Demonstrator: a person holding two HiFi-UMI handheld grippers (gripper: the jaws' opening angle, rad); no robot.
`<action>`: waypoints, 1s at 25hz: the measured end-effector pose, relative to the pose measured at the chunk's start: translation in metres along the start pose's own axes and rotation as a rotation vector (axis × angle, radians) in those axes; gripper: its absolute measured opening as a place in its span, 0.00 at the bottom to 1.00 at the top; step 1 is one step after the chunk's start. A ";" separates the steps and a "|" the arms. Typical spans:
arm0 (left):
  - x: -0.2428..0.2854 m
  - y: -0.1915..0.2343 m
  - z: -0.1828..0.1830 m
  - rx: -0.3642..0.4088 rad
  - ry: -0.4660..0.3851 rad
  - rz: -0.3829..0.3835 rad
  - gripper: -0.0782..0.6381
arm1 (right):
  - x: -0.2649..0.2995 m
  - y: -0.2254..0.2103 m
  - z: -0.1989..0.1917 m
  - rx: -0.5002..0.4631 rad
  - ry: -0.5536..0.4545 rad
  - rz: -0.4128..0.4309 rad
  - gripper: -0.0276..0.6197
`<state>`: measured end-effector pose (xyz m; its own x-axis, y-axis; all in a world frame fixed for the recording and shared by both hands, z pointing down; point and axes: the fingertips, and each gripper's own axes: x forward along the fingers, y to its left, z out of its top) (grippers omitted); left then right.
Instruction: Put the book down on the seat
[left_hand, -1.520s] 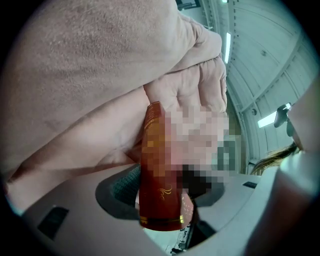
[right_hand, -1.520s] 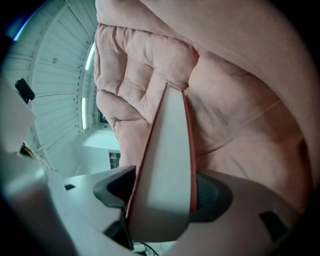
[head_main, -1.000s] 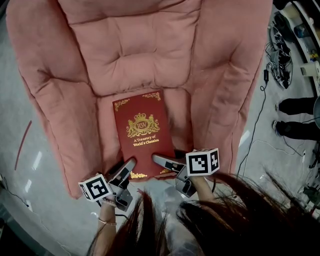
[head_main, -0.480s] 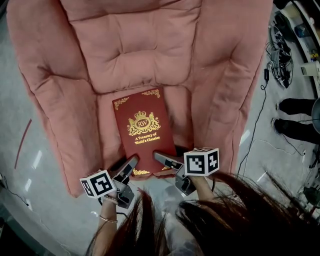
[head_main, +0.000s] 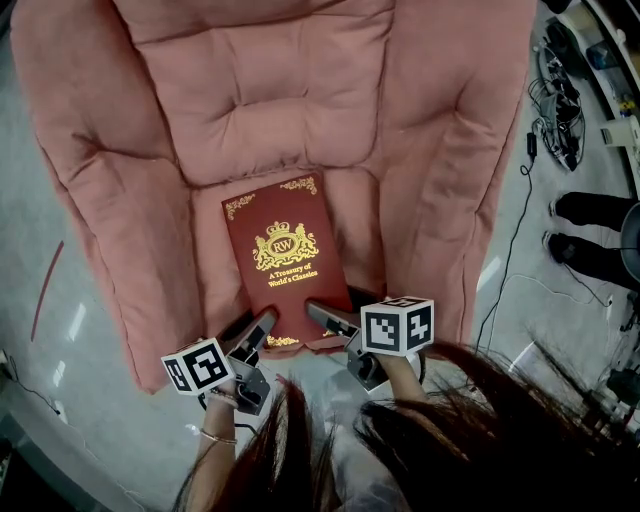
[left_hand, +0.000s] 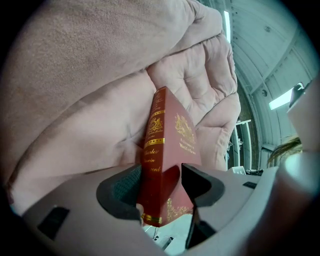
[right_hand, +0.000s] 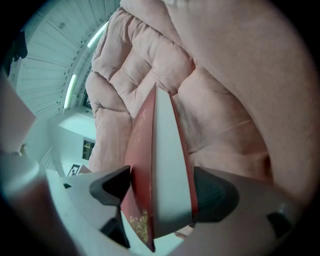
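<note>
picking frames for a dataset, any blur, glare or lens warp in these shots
Head view: dim but even, title on the book legible, hair soft across the bottom edge. Left gripper view: heavy fisheye, black corners, light strip blown out at right. Right gripper view: same fisheye bending the armchair, page edges look washed pale.

The seat (head_main: 354, 222) is hemmed in by the padded left armrest (head_main: 110, 230) and right armrest (head_main: 440, 210) and closed off behind by the backrest (head_main: 265, 90), with only narrow strips left free beside the book (head_main: 283, 262), while the seat's front edge is left open toward the floor (head_main: 40, 420).
</note>
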<state>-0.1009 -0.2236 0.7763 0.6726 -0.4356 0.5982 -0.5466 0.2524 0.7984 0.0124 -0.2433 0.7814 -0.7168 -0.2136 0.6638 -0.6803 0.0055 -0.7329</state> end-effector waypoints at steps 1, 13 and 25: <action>-0.001 0.000 0.000 -0.001 -0.001 -0.001 0.46 | 0.000 0.000 0.000 -0.005 -0.001 -0.008 0.63; -0.014 -0.013 0.011 -0.003 -0.026 -0.026 0.46 | 0.002 -0.011 0.000 -0.067 0.005 -0.129 0.64; -0.030 -0.014 -0.010 -0.013 -0.001 -0.037 0.46 | 0.004 -0.012 -0.002 -0.056 0.007 -0.171 0.64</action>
<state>-0.1084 -0.2052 0.7481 0.6919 -0.4456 0.5681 -0.5147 0.2474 0.8209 0.0177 -0.2423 0.7933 -0.5911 -0.2089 0.7791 -0.7995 0.0239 -0.6001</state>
